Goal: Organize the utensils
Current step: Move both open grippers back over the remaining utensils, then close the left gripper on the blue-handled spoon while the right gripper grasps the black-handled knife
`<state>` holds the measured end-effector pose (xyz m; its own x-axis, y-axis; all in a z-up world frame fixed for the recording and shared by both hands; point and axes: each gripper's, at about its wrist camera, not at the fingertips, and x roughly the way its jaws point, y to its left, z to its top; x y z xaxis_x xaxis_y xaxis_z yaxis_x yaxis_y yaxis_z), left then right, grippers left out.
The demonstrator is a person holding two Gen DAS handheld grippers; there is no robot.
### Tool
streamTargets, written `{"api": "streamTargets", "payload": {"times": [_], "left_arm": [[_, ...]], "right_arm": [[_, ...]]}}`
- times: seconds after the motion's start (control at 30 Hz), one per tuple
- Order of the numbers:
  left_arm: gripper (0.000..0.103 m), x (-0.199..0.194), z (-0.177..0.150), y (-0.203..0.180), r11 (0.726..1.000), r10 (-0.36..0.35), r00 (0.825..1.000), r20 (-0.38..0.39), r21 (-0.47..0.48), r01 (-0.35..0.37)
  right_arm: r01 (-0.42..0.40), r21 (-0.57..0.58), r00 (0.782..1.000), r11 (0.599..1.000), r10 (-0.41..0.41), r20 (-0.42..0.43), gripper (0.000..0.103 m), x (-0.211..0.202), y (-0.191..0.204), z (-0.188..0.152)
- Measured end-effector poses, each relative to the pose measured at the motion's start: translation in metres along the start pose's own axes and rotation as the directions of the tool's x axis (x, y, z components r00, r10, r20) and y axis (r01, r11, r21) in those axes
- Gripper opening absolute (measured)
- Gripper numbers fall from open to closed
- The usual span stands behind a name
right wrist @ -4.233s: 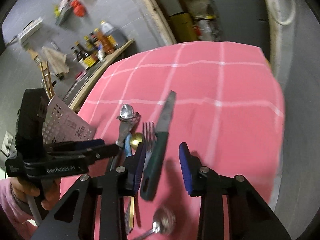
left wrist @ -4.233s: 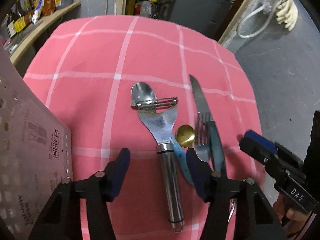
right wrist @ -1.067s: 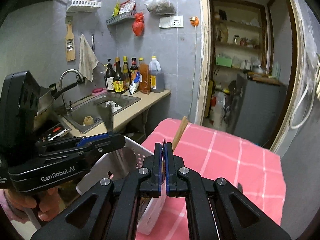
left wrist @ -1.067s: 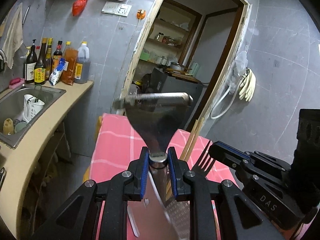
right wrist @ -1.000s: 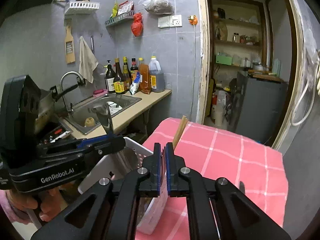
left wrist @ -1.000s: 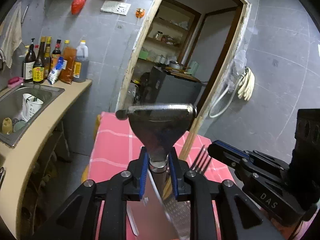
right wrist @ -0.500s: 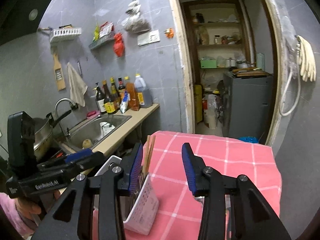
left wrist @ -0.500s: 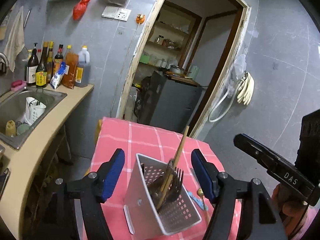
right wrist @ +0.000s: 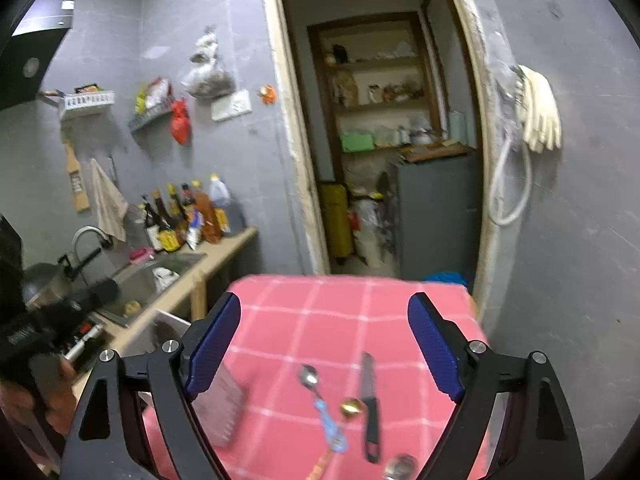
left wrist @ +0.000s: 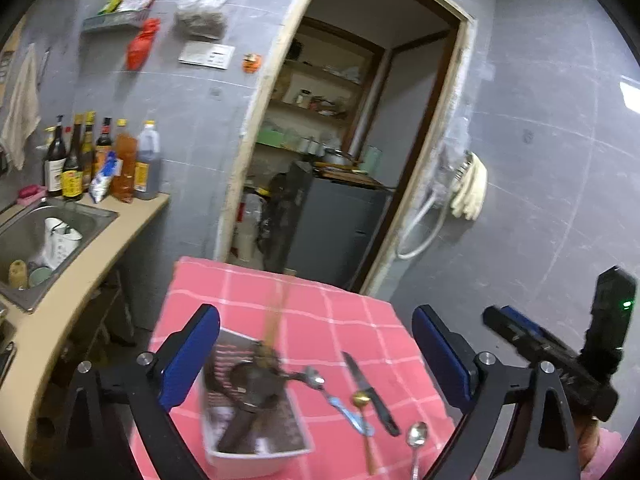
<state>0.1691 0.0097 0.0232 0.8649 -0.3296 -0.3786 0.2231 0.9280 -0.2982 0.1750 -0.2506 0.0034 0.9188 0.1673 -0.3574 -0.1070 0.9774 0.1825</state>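
Above the table (left wrist: 320,320), both jaws opening, empty.

We note a desk (left wrist: 320,320) under pink checked cloth. Directly on it: a white perforated caddy (left wrist: 256,452), a blue-handled spoon (left wrist: 336,400), a knife (left wrist: 372,392), a gold spoon (left wrist: 362,404), a steel spoon (left wrist: 417,438).

A second ago the left gripper (left wrist: 316,354) pinched the steel peeler's handle and the right gripper (right wrist: 324,344) was pressed shut; now both jaws are opening with nothing between them. The peeler and fork stand in the white perforated utensil basket (left wrist: 260,454) below the left gripper.
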Motion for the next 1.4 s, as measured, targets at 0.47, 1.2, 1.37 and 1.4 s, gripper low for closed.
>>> {"api": "streamTargets", "payload": {"times": [0.47,1.2,1.37,1.4], "left_arm": [[0.1,0.087,-0.036,-0.071,1.0,-0.015,0.974,-0.226,0.014,0.019],[0.059,0.23,-0.099,-0.017,0.942,0.196,0.785,-0.587,-0.109,-0.317],[0.052,0.238,-0.111,-0.004,0.931,0.192,0.764,-0.616,-0.132,-0.34],[0.052,0.238,-0.111,-0.003,0.932,0.187,0.769,-0.612,-0.137,-0.336]], "right_arm": [[0.08,0.113,0.965,0.99,-0.049,-0.256,0.087,0.029,-0.112,-0.064],[-0.214,0.217,0.792,0.952,0.299,-0.532,0.039,0.218,-0.13,-0.117],[-0.249,0.181,0.75,0.951,0.308,-0.585,0.03,0.245,-0.103,-0.123],[-0.258,0.172,0.738,0.951,0.309,-0.6,0.029,0.251,-0.095,-0.125]]}}
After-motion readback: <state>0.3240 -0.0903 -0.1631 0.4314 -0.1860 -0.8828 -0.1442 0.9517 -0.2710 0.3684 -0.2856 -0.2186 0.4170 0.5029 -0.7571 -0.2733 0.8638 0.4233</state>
